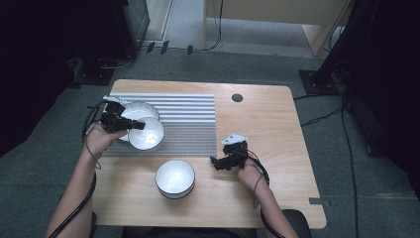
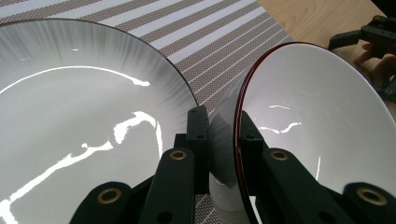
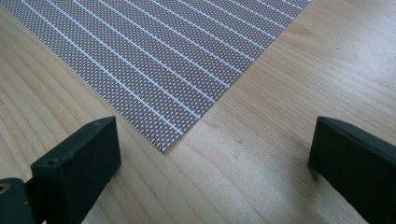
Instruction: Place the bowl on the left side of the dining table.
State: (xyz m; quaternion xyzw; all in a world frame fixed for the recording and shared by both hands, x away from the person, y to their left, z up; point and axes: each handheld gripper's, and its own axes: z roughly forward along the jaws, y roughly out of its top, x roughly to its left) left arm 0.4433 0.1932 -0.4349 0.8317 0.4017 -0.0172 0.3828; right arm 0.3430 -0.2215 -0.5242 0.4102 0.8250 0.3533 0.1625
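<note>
Black jaws of my left gripper [image 2: 224, 140] stood nearest to the lens in the left gripper view, and they were closed on the rim of a white bowl [image 2: 322, 126], one jaw inside the wall and one outside. The bowl was tilted, with its opening turned to the side, and it hung just beside a white plate [image 2: 84, 121] that lay on the striped mat [image 2: 224, 32] at the left part of the table [image 1: 257, 129].

I judged this bowl to be glazed ceramic: stiff, rather heavy for such a thin grip, smooth and slippery, and easy to chip if its rim knocked the plate. The rim was the only place to take hold of it, so the jaws needed to sit deep over the wall and stay firm. With the bowl tilted, I thought its weight could twist it in the jaws.

My right gripper [image 3: 215, 154] was wide open and held nothing. It hovered low over the bare wood, near the corner of the mat. A second bowl [image 1: 175, 178] stood upright at the front of the table, between the two hands and apart from both.
</note>
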